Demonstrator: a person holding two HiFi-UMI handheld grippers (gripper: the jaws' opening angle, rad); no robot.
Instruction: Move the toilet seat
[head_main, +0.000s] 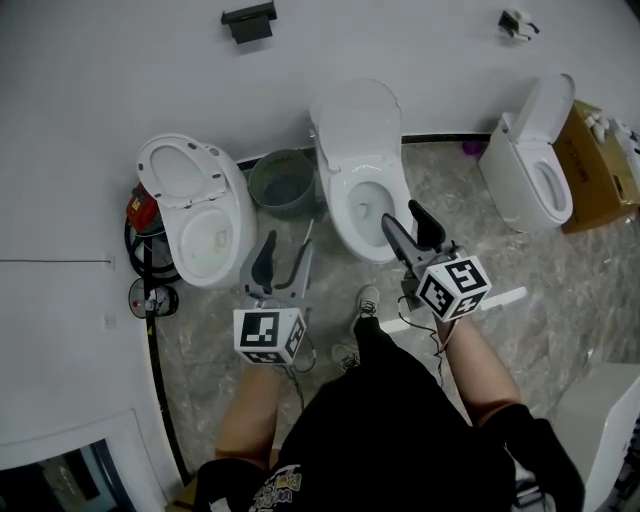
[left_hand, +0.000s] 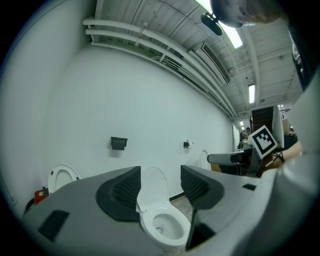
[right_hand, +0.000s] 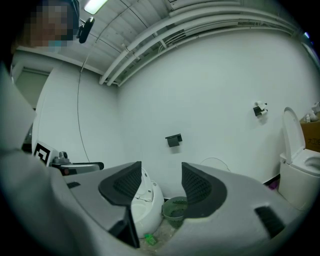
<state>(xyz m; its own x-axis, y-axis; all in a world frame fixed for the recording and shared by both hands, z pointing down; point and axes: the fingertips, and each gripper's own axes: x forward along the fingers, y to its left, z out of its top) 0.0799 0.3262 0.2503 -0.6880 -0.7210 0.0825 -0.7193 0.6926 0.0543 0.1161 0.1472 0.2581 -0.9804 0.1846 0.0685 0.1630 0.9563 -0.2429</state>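
Facing the white oval plastic toilet seat (head_main: 343, 200) at twelve o'clock, I am holding the grey left gripper (head_main: 285, 255) and grey right gripper (head_main: 405, 220) gaping (both empty); judging this the approach step, with a rim clamp needed next.

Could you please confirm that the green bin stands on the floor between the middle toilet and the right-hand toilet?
Not quite: the head view shows the green bin on the floor between the middle toilet and the left-hand toilet, not the right-hand toilet, which stands further along the wall.
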